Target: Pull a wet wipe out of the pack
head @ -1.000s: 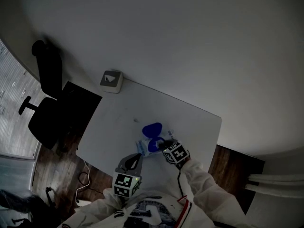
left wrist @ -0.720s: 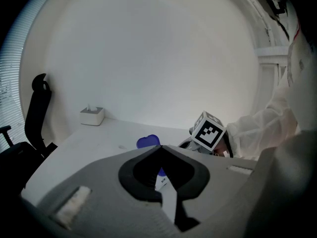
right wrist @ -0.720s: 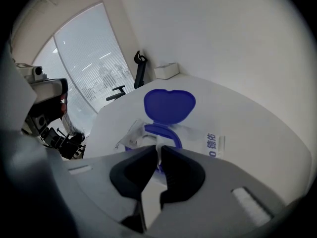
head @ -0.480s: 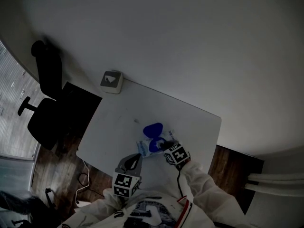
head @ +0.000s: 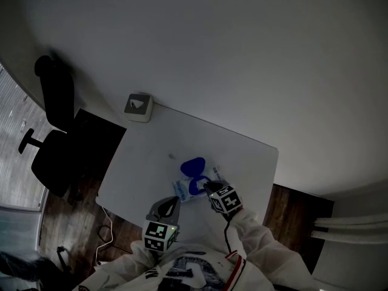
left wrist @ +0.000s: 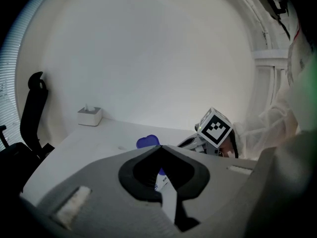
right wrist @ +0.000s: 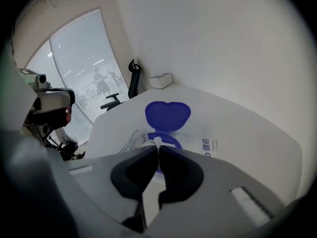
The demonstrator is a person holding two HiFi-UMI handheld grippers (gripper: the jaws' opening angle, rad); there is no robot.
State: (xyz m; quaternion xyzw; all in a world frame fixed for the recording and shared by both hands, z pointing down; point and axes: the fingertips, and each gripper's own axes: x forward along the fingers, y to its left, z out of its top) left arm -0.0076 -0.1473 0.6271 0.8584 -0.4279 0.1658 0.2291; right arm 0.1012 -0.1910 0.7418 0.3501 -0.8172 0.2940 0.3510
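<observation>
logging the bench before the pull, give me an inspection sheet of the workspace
surface: white table, dimly lit
job's things: wipe pack lying flat, blue lid flipped open, wet wipe poking from the opening
clutter: tissue box at the far corner
grippers: right gripper shut on the wet wipe; left gripper shut, by the pack's near end, contact unclear
cables: white cable on the floor by the table's left edge
surroundings: office chair, window blinds, wood floor

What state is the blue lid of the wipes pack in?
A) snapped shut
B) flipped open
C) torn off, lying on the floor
B: the right gripper view shows the blue lid flipped back and standing up from the wipes pack on the table.
</observation>
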